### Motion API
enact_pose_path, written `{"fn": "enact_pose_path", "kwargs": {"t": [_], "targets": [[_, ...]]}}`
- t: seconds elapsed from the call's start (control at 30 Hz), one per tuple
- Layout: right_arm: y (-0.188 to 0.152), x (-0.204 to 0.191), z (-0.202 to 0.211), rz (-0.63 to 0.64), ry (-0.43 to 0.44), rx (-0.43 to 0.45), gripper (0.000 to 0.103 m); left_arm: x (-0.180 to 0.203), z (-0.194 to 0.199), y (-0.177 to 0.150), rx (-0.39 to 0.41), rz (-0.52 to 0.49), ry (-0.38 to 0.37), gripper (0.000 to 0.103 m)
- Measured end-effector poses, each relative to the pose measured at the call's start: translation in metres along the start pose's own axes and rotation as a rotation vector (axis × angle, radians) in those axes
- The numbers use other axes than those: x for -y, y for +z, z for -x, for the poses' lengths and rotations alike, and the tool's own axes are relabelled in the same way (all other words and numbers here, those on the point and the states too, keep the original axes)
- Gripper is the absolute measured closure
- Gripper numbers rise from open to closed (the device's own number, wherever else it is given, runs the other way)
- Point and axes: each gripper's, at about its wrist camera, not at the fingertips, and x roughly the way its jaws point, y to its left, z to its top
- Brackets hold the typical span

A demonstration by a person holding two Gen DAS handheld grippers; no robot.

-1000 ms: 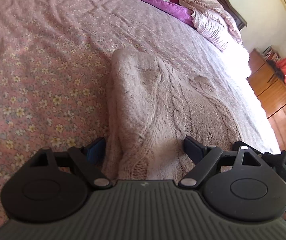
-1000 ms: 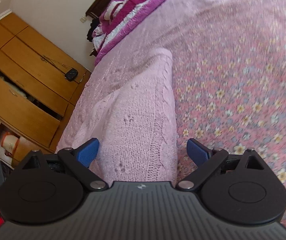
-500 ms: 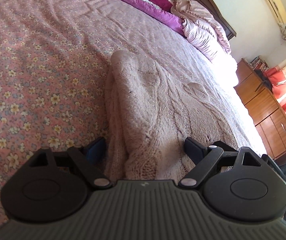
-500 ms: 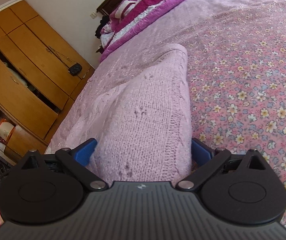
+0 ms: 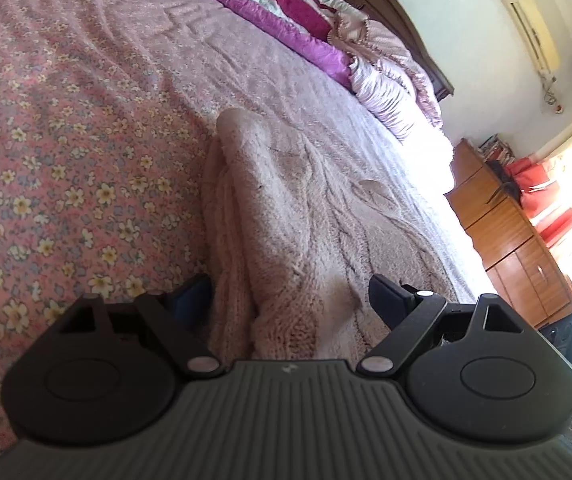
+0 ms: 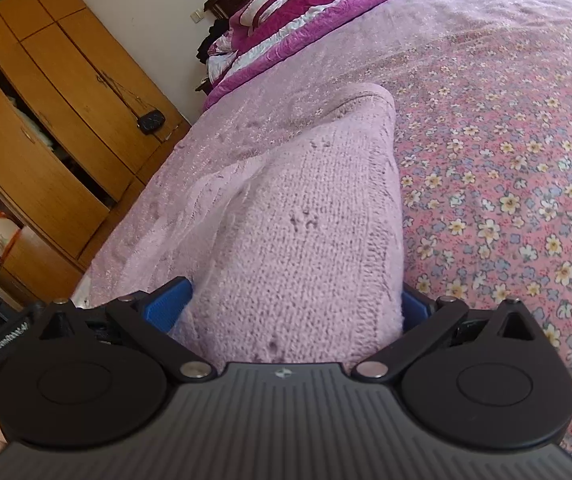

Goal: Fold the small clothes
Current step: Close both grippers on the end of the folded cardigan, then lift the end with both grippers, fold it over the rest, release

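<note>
Knitwear first: a pale pink cable-knit sweater [image 5: 305,216] lies on the floral pink bedspread [image 5: 66,152], near the edge of the bed on the wooden wardrobe [image 6: 38,128] side, already doubled over lengthwise into a thick, rounded ridge that runs away from both cameras. Left gripper [image 5: 289,300] sits at the near end of that ridge, jaws spread wide, blue pads standing either side of the bunched hem; the left pad is just beside the knit, the right one clear of it, so nothing is clamped. Right gripper [image 6: 293,312] straddles the folded band at its own end, jaws also wide, and here the knit fills the whole gap, wool against both blue pads; whether those pads are actually pressing is something I cannot tell from this angle. My read: the fold is under way, both tools lined up on the near edge for a pinch. Next move, by that reckoning, calls for both pairs of jaws to close on all layers together, then a level lift and carry toward the far end, keeping the two corners even so the thick knit doesn't slump or twist. Purple quilted bedding [image 5: 286,12] is heaped at the headboard, well apart.
</note>
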Motion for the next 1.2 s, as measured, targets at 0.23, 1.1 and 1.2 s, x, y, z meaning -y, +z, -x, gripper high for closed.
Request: {"fn": "enact_pose_path", "kwargs": {"t": [0.23,1.1,1.2], "targets": [[0.0,-0.008,0.001,0.0,-0.035,-0.006,0.008,0.009,-0.002,-0.006,0.02,-0.037,0.041,0.026],[0.004,-0.019,0.13,-0.03,0.077,0.078,0.042,0.074,0.038,-0.02,-0.052,0.004,-0.078,0.06],[-0.004,-0.011,0.159,-0.039,0.08,0.098,0.042,0.094,0.044,-0.034,-0.065,-0.029,-0.086,0.06]]}}
